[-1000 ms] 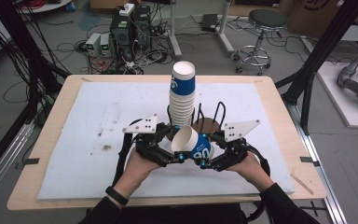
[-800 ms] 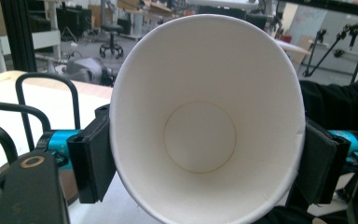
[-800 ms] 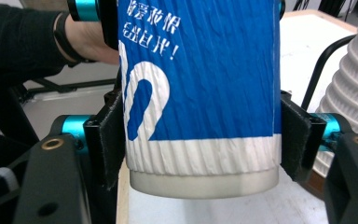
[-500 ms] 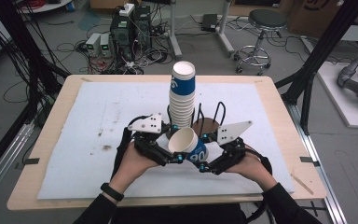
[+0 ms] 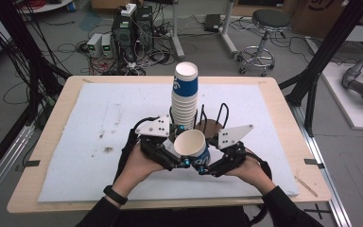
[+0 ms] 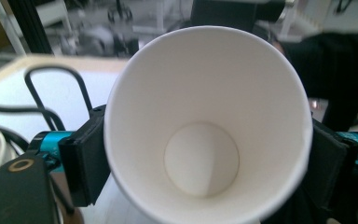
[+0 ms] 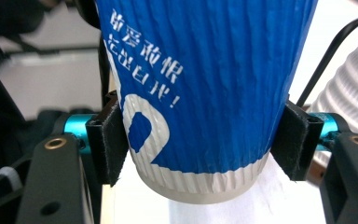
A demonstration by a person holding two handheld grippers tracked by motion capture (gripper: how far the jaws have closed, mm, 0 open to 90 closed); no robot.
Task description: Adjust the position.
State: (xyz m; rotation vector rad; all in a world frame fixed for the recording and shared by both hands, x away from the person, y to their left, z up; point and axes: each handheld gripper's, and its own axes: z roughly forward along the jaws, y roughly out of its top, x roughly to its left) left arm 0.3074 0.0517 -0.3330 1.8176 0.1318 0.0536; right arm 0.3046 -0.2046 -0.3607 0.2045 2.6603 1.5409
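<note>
A blue-and-white paper cup [image 5: 189,142] hangs tilted just above the white mat, held between both grippers. My left gripper [image 5: 183,146] looks straight into the cup's white mouth [image 6: 205,93]. Its pads [image 6: 85,163] lie against the cup's sides near the rim, and its jaws have just been opening a little. My right gripper [image 5: 209,157] has just closed. Its pads [image 7: 108,144] press on the ribbed blue wall [image 7: 205,70] near the base. A tall stack of the same cups [image 5: 184,97] stands right behind them.
A black wire holder on a brown round base [image 5: 212,125] stands beside the stack, just behind my right hand. The white mat [image 5: 75,132] covers the wooden table [image 5: 283,101]. Black frame posts rise at both sides; a stool [image 5: 269,19] and electronics stand on the floor beyond.
The left hand has edged slightly right, closer to the cup. The cup stays between both grippers in nearly the same place, and the right hand has kept still.
</note>
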